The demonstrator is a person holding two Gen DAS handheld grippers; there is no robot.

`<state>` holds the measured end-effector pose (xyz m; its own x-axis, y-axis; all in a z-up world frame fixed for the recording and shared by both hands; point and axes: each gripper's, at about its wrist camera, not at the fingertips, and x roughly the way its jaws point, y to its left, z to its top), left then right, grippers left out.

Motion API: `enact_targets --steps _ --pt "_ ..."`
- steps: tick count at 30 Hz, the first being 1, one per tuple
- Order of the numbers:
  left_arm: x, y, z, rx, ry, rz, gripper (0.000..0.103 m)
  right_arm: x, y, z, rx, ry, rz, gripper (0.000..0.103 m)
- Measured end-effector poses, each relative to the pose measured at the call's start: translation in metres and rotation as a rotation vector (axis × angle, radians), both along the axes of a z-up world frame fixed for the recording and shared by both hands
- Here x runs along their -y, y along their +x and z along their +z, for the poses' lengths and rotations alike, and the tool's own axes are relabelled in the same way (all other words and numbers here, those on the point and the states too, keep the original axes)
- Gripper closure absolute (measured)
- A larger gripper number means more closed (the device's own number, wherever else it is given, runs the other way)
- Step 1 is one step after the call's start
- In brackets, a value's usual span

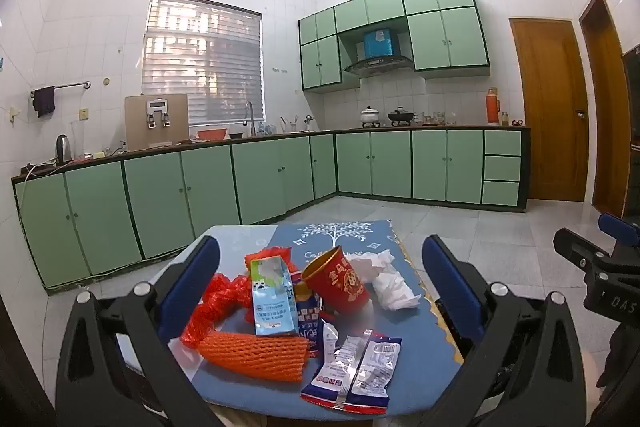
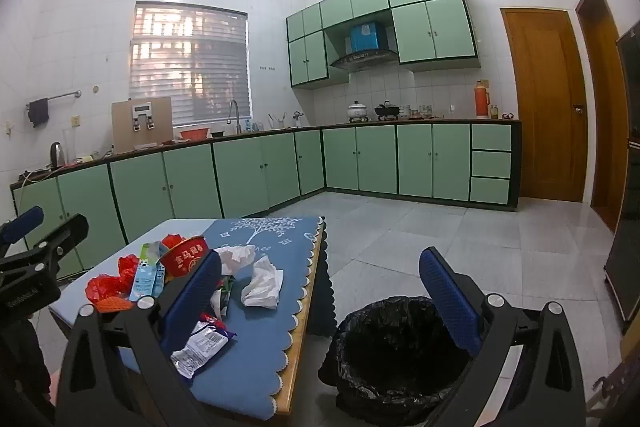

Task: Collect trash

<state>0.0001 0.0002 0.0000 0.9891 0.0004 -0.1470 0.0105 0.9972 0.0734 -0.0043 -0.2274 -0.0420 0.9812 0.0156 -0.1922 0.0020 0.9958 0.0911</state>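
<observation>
Tabletop (image 2: 280,347) with blue cloth; lined bin (image 2: 394,355) on the floor at its 3 o'clock. Trash clustered on the tabletop: net (image 1: 256,355), carton (image 1: 272,299), cup (image 1: 340,283), tissue (image 1: 390,283), wrapper (image 1: 356,371). Left gripper (image 1: 320,291) and right gripper (image 2: 320,301): fingers spread wide, empty.

one red cup (image 1: 340,283), one milk carton (image 1: 272,297), two tissues (image 2: 262,283), two orange foam nets (image 1: 256,355), one bin (image 2: 394,351).

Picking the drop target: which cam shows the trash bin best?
Right wrist. The trash bin with its black liner sits open on the floor beside the table, framed by the open right claw. Left wrist shows only a dark sliver past the table's right edge.
</observation>
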Motion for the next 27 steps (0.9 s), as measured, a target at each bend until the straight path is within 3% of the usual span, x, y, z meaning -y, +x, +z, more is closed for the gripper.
enact_targets --steps 27 --pt "0.0003 -0.0015 0.0004 -0.001 0.007 0.001 0.005 0.0005 0.0001 -0.0001 -0.005 0.007 0.0 0.006"
